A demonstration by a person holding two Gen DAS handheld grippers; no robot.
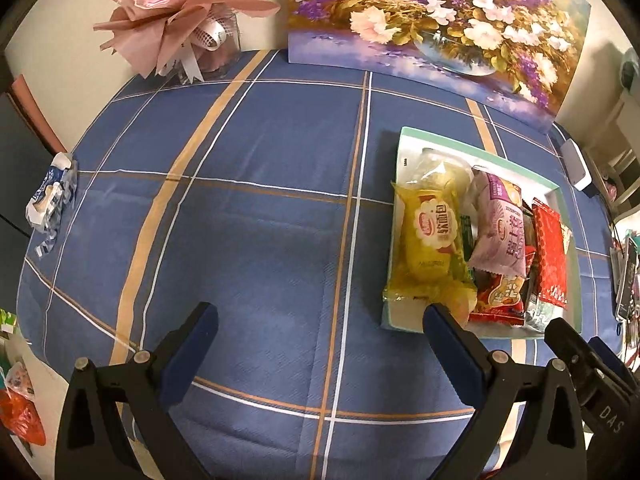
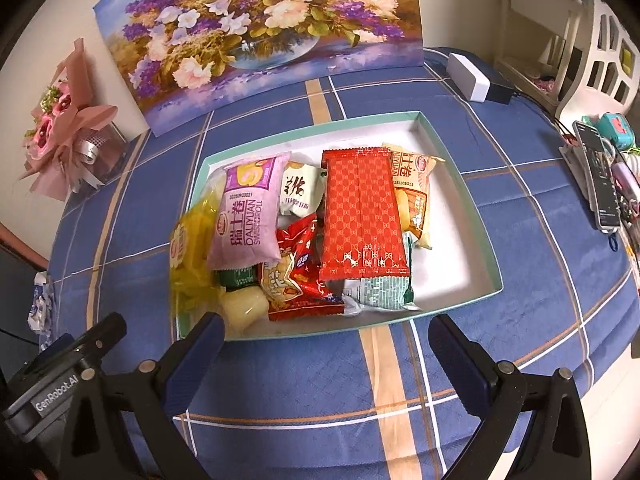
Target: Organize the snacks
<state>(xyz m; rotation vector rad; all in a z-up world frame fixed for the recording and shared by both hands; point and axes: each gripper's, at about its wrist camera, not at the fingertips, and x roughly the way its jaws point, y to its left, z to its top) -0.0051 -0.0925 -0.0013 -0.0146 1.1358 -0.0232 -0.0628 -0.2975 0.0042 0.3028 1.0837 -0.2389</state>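
A shallow white box with a mint rim sits on the blue checked tablecloth, filled with several snack packs. Among them are a yellow bread pack hanging over the left rim, a lilac Swiss-roll pack and a long red pack. One blue-and-white snack pack lies alone at the table's left edge. My left gripper is open above bare cloth, left of the box. My right gripper is open just before the box's near rim, empty.
A flower painting leans on the wall behind the box, and a pink bouquet in a glass stands at the back left. A white block and black adapter lie at the back right. A phone on a stand is at the right.
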